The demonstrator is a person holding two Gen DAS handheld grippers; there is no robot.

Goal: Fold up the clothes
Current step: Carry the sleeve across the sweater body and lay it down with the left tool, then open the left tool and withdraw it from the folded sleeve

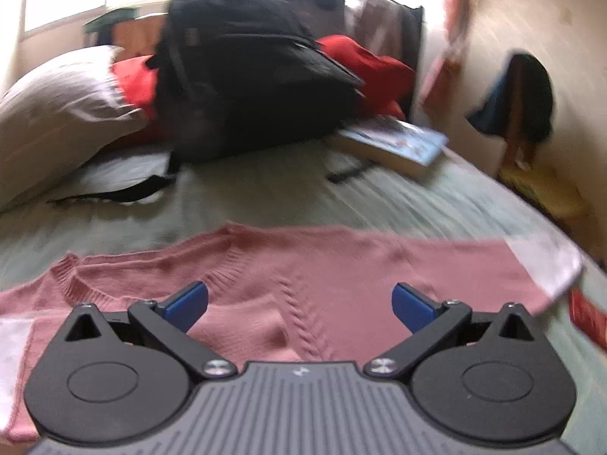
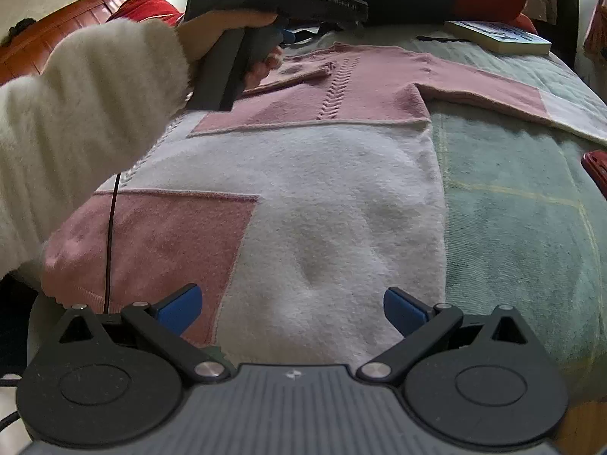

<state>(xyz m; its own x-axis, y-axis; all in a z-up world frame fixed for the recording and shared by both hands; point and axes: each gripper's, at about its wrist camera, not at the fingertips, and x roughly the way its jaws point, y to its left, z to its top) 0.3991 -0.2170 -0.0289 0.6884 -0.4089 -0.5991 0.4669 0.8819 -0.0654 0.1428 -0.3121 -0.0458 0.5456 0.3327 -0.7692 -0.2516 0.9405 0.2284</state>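
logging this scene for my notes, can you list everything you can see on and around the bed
sweater: 1, pink and white blocks, spread flat on the bed, one sleeve out to the side
bed cover: 1, pale green, under the sweater
backpack: 1, black, at the far end of the bed
book: 1, blue cover, beside the backpack
pillow: 1, off-white, far left
red fabric: red, behind the backpack
left claw: open, over the sweater's pink chest
right claw: open, over the sweater's hem
left hand: white fluffy sleeve, gripping the left claw's handle
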